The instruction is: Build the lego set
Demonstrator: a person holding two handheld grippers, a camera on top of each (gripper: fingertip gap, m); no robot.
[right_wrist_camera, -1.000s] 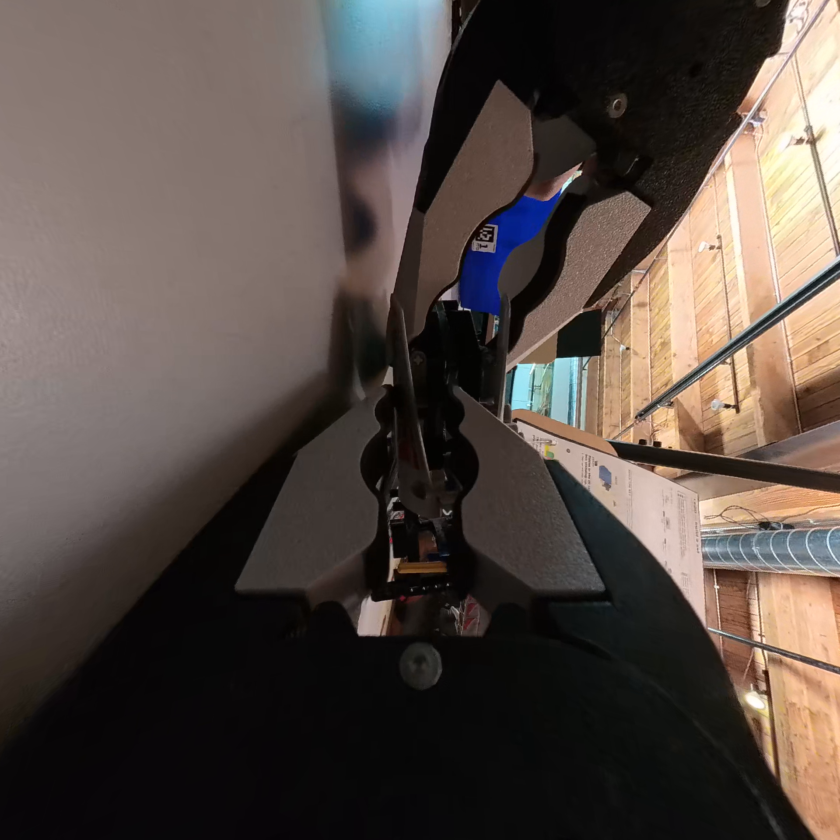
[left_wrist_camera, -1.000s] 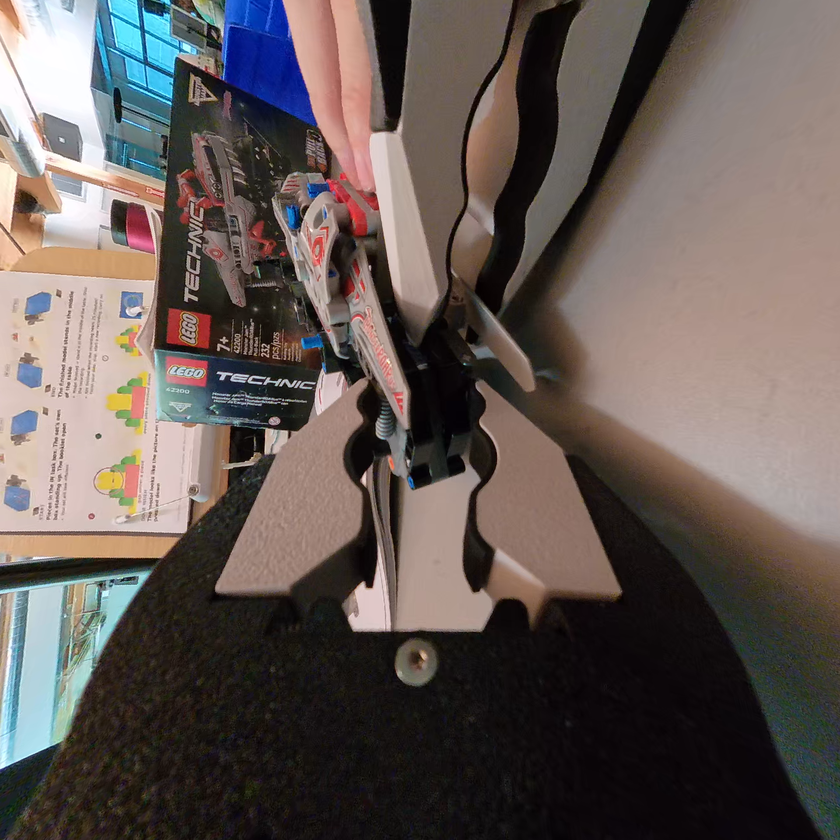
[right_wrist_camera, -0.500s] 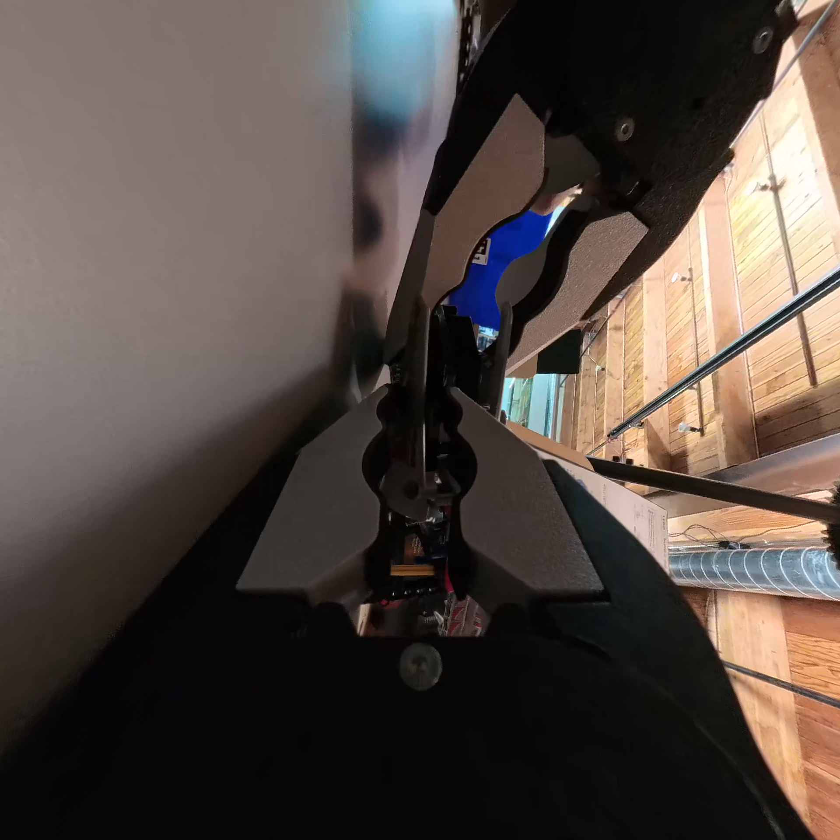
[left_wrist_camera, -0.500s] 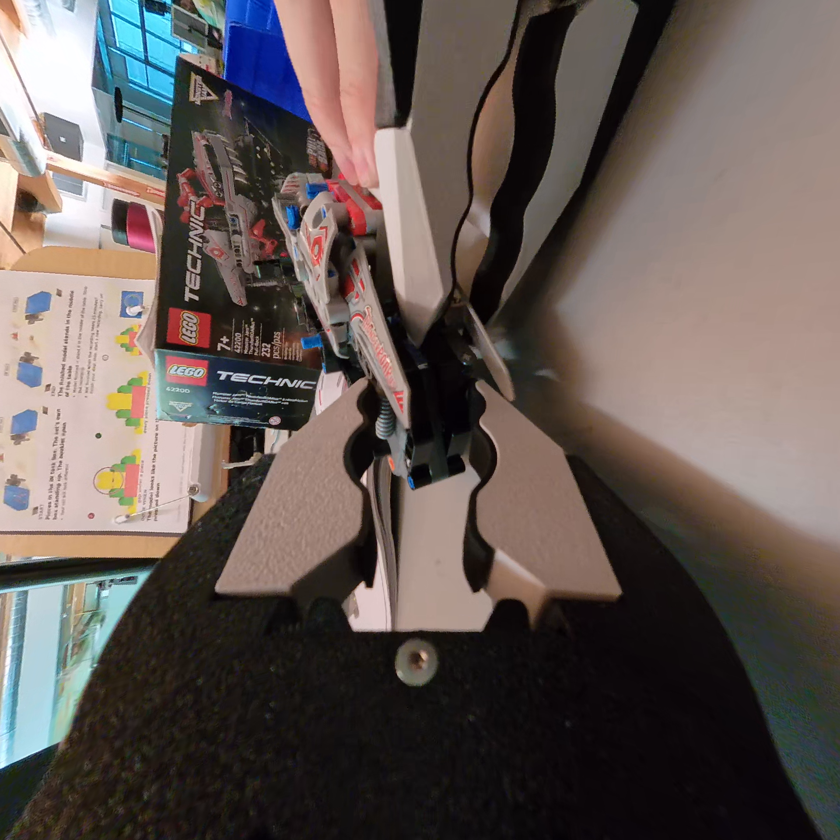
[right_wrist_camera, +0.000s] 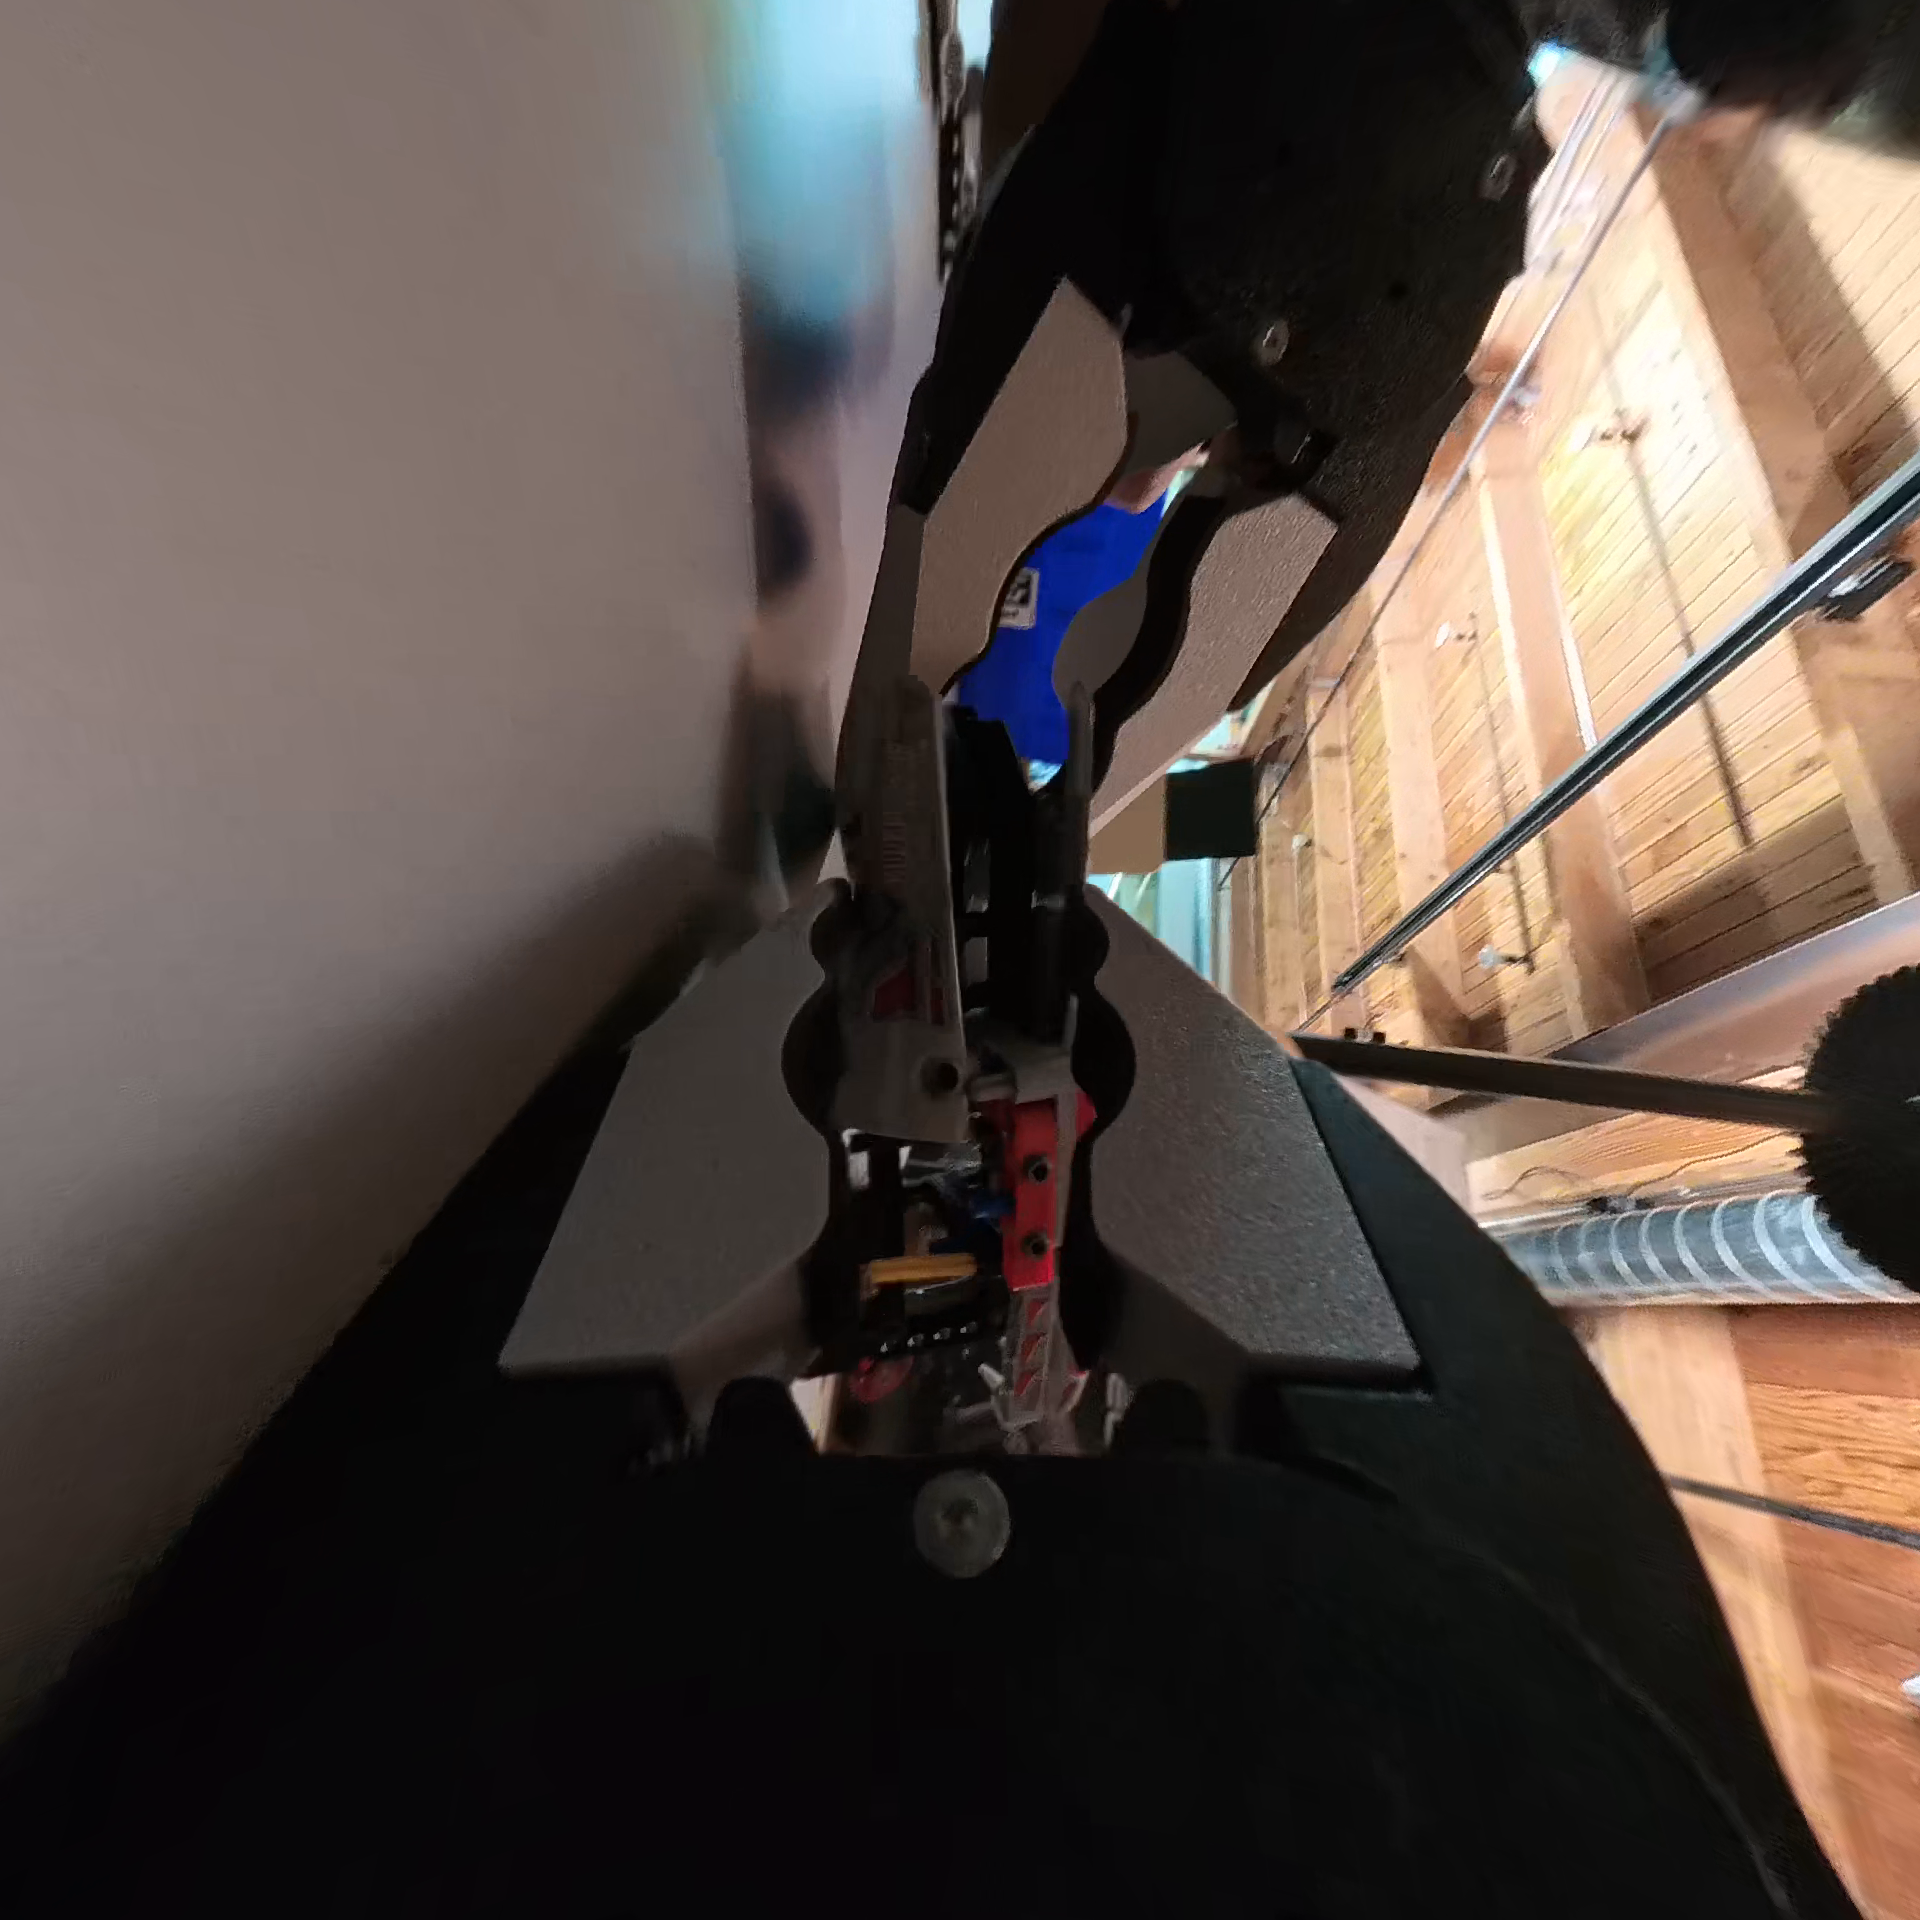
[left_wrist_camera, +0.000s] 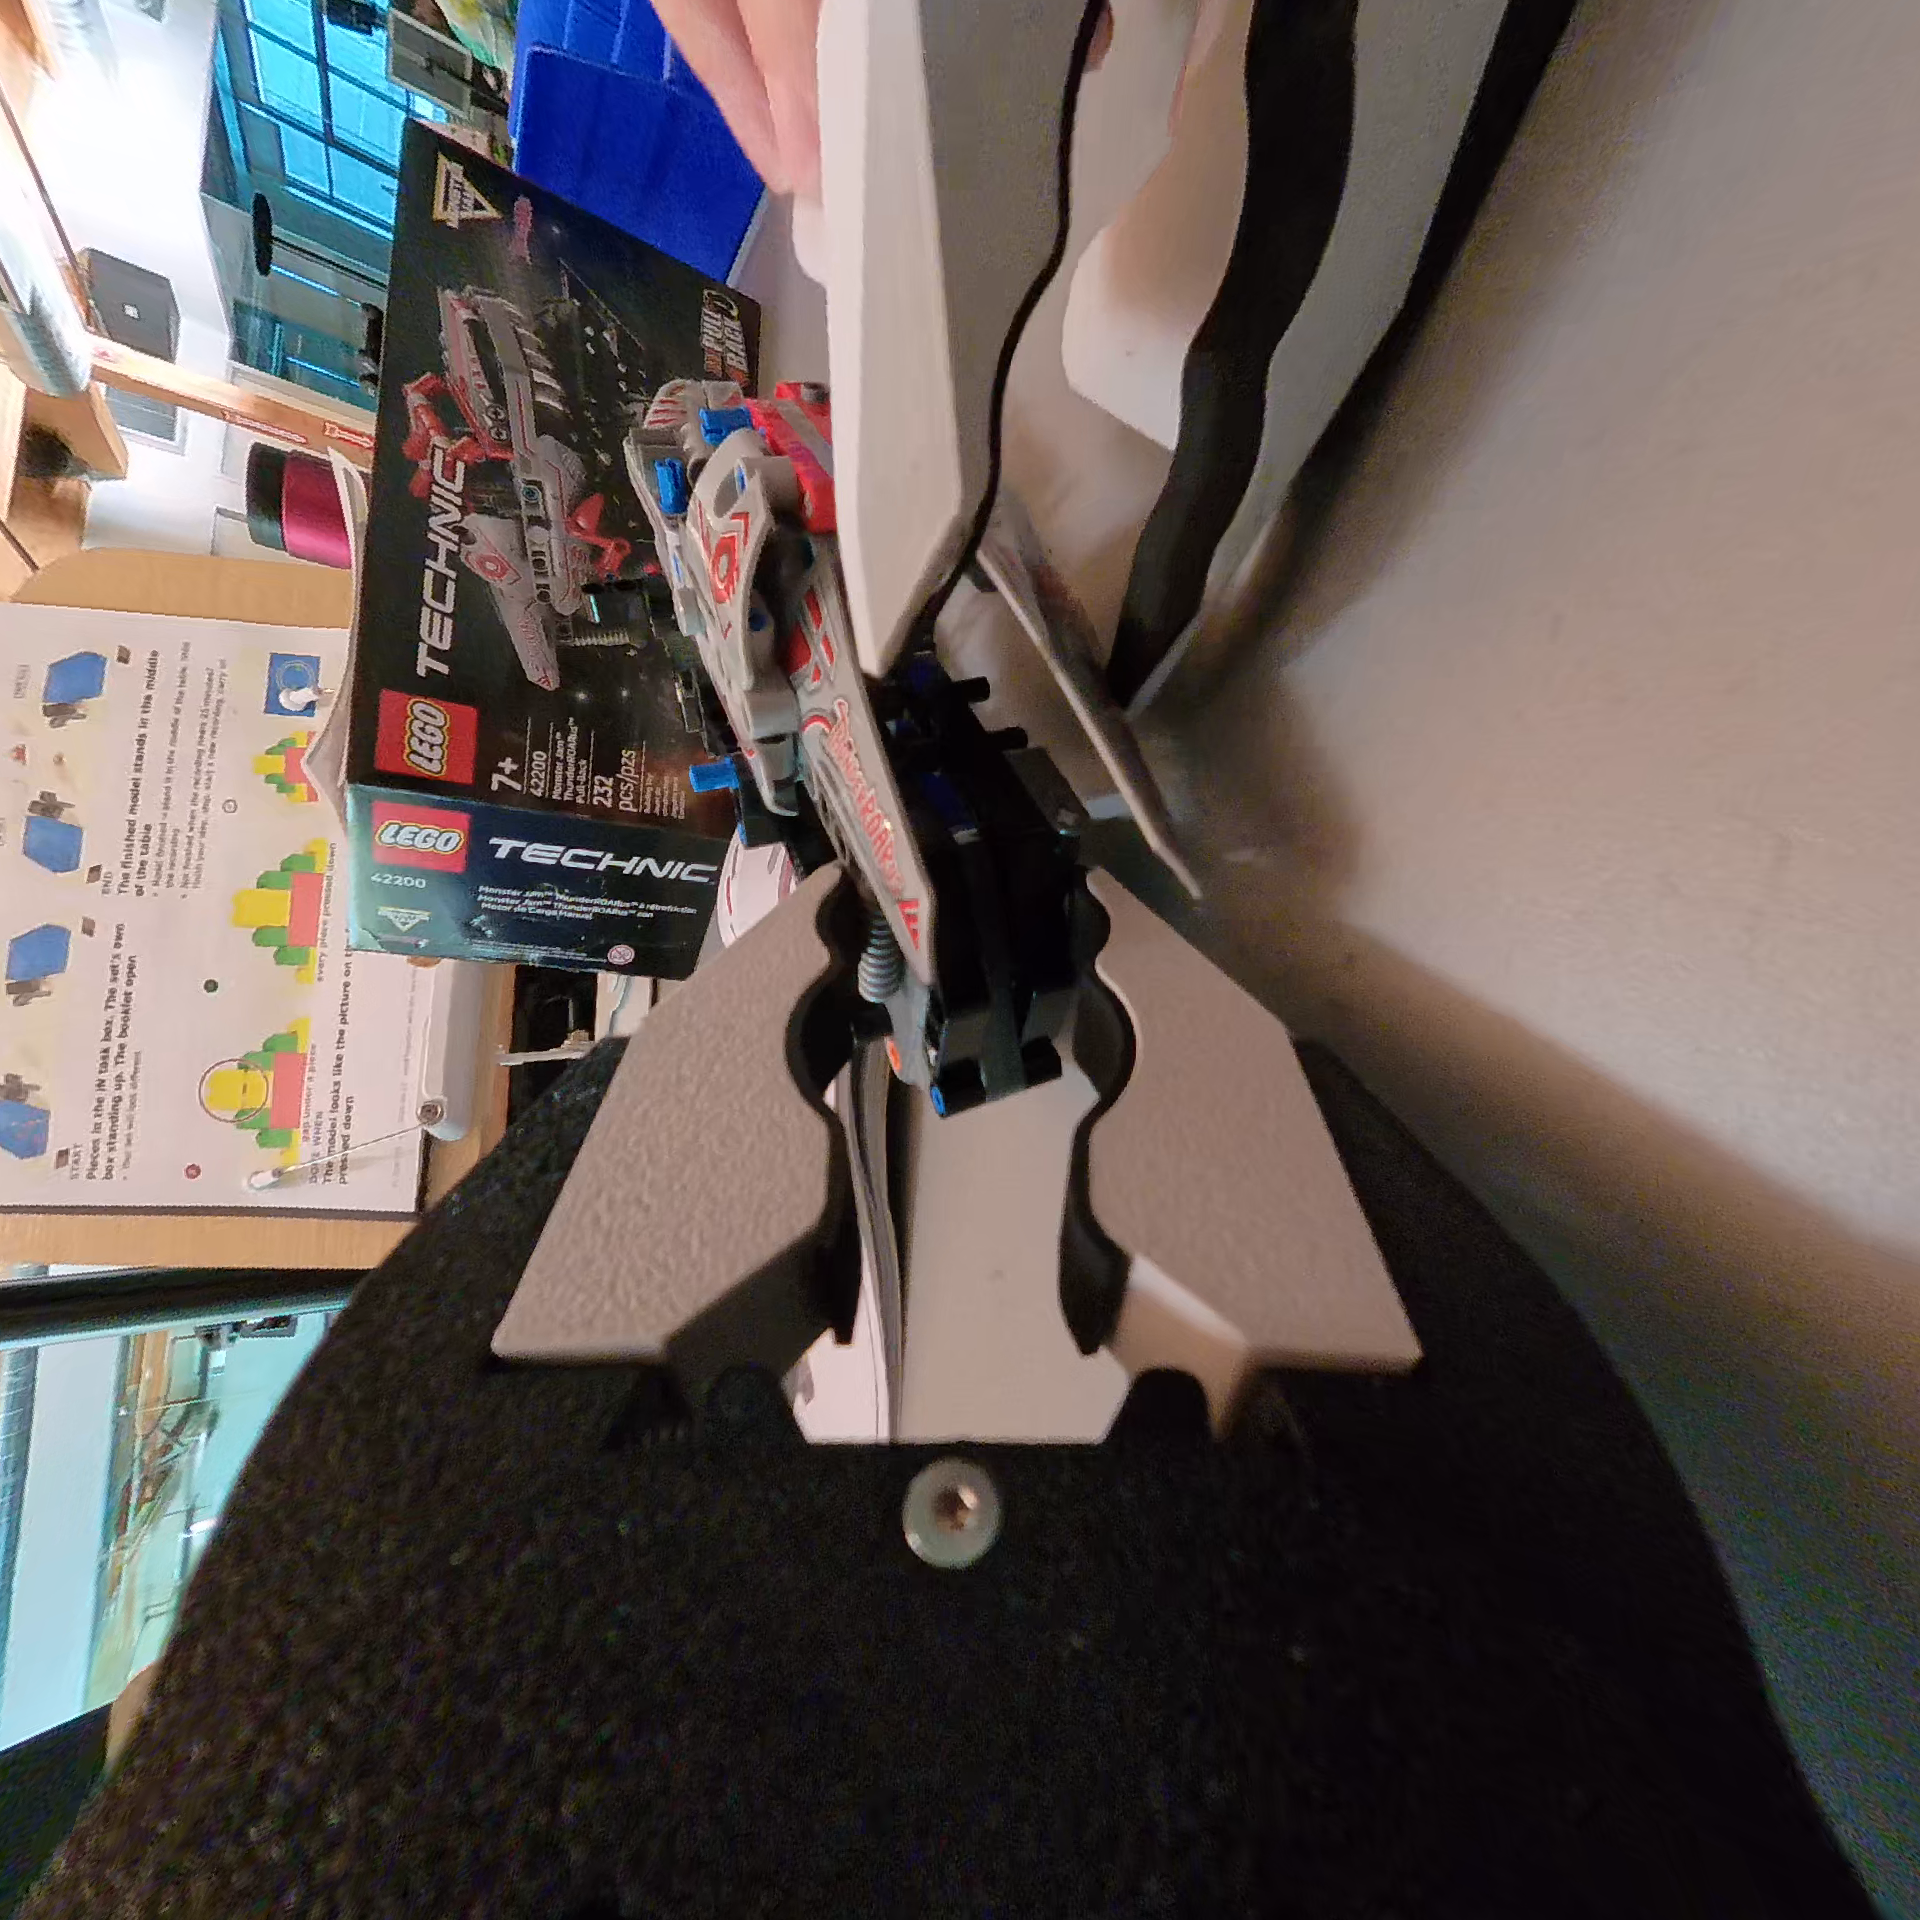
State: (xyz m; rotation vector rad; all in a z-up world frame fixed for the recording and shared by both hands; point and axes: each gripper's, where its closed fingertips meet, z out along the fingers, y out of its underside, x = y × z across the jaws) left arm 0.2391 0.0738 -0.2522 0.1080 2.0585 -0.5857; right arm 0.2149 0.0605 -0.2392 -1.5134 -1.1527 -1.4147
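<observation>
Left wrist view, from 9 o'clock: instruction sheet (left_wrist_camera: 197,914); set box (left_wrist_camera: 540,665) standing behind; lego model (left_wrist_camera: 831,769) at centre, pinched by left gripper (left_wrist_camera: 956,997); pale table (left_wrist_camera: 1621,665) at 3 o'clock. Right wrist view: table at 9 o'clock; right gripper (right_wrist_camera: 956,997) clamped on the model's other end; wooden wall (right_wrist_camera: 1662,582) at 3 o'clock.
</observation>
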